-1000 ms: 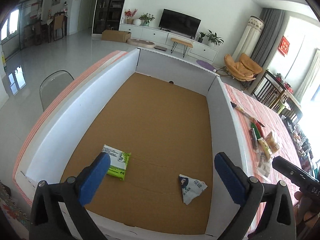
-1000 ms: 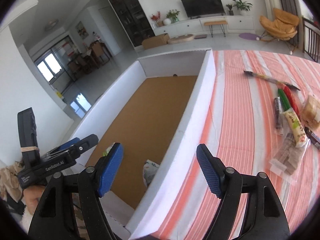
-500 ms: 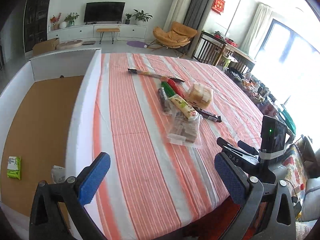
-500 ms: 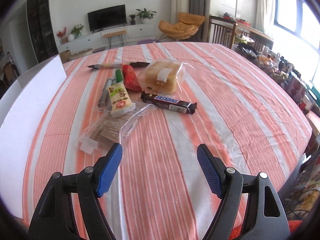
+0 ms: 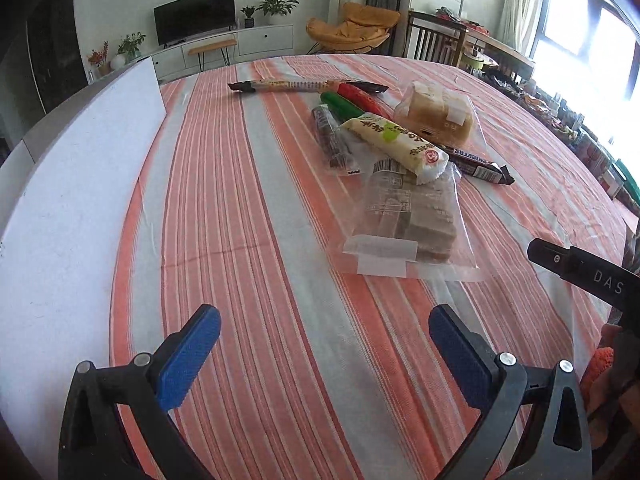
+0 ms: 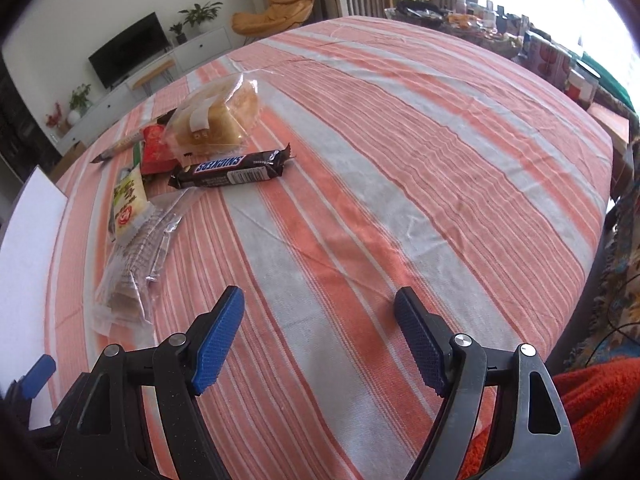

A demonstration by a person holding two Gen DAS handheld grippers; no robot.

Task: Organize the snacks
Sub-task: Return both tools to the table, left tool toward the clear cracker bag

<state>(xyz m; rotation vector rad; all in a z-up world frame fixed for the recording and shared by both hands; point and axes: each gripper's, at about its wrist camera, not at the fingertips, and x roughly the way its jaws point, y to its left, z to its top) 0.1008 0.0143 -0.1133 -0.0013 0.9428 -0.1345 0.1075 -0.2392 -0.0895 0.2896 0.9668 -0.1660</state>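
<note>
On the striped table (image 5: 248,240) my left claw (image 5: 324,344) hangs wide with nothing between its blue pads. My right claw (image 6: 318,336) is opening, also empty, over bare cloth. Ahead of both lies the snack pile: a Snickers bar (image 6: 230,171), a clear bag of brown squares (image 5: 408,220), a bagged sponge cake (image 6: 216,118), and a cream-coloured packet (image 5: 396,146). Left of it stands the white box wall (image 5: 80,184).
</note>
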